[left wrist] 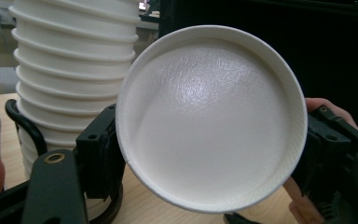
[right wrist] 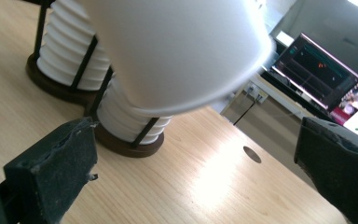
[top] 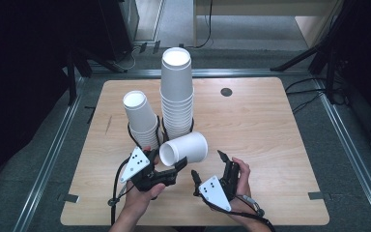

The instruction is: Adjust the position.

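Underneath, pale wooden table (top: pixel 270 145) on grey floor (top: pixel 352 159), dark surroundings.

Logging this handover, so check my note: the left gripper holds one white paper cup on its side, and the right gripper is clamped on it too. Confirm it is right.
Not quite. The left gripper does hold the cup on its side, but the right gripper is not clamped on it: its jaws stand wide open and apart from the cup, as the high view shows.
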`<state>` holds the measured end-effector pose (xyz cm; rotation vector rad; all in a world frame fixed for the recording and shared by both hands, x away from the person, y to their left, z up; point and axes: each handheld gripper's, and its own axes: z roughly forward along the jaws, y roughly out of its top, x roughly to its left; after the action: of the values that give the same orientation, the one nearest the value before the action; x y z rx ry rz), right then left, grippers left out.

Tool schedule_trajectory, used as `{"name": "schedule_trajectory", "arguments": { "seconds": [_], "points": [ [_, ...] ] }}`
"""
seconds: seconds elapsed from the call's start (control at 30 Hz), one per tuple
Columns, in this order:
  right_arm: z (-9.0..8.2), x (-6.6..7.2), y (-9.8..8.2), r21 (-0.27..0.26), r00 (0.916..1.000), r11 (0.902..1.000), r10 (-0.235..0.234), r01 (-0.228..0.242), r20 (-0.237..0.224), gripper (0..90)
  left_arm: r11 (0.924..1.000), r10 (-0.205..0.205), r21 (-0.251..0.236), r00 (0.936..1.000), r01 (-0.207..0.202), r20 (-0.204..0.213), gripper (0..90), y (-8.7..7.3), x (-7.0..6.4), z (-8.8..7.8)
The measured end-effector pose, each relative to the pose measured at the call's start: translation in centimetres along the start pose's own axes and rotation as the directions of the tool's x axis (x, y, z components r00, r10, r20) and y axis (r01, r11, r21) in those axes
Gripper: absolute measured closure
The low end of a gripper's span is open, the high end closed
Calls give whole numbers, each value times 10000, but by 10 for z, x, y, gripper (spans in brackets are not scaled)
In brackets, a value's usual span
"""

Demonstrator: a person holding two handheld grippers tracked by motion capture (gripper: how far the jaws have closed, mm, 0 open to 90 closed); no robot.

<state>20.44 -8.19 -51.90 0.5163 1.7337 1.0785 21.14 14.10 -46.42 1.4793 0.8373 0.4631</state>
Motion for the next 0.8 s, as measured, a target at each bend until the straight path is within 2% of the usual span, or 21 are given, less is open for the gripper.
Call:
{"name": "schedule_trajectory", "arguments": {
  "seconds": [0.07, 0.17, 0.23, 0.27, 0.3, 0.37, 0.5, 0.63, 0.73, 0.8],
  "points": [
    [-2, -3, 2, 47, 9995, 9995, 309, -310, 65, 0, 9998, -173, -84, 9998, 174, 48, 238, 0, 3, 0],
    [-5, -6, 6, 29, 9991, 9992, 389, -390, 196, 0, 9996, -237, -112, 9993, 241, 275, 237, -1, 6, 1],
    [-6, -8, 8, 102, 9981, 9983, 564, -567, 228, 0, 10000, -39, -70, 9998, 37, -202, 236, -2, 6, 1],
    [-6, -9, 10, 133, 9960, 9960, 880, -882, 143, 0, 10000, -71, -70, 9994, 69, -349, 236, -2, 7, 2],
    [-5, -10, 13, 267, 9928, 9925, 1189, -1192, 133, 14, 9999, -121, -98, 9987, 116, -487, 236, -3, 8, 2],
    [-4, -11, 18, 405, 9833, 9825, 1814, -1819, 178, 69, 9997, -122, -206, 9989, 113, -462, 236, -4, 9, 2],
    [-6, -8, 28, 409, 9738, 9730, 2267, -2273, 200, 73, 9983, -241, -535, 9987, 216, -455, 236, -4, 8, 1],
    [-10, -11, 32, 356, 9638, 9632, 2667, -2666, 10, 73, 9966, -110, -823, 9993, 81, -347, 237, -3, 7, 0],
    [-13, -15, 36, 381, 9523, 9517, 3052, -3047, -67, 73, 9951, -152, -980, 9998, 135, -162, 237, -2, 7, -1],
    [-16, -18, 38, 352, 9382, 9377, 3461, -3457, -49, 75, 9942, -131, -1070, 9999, 121, -81, 238, -2, 6, -2]
  ]
}}
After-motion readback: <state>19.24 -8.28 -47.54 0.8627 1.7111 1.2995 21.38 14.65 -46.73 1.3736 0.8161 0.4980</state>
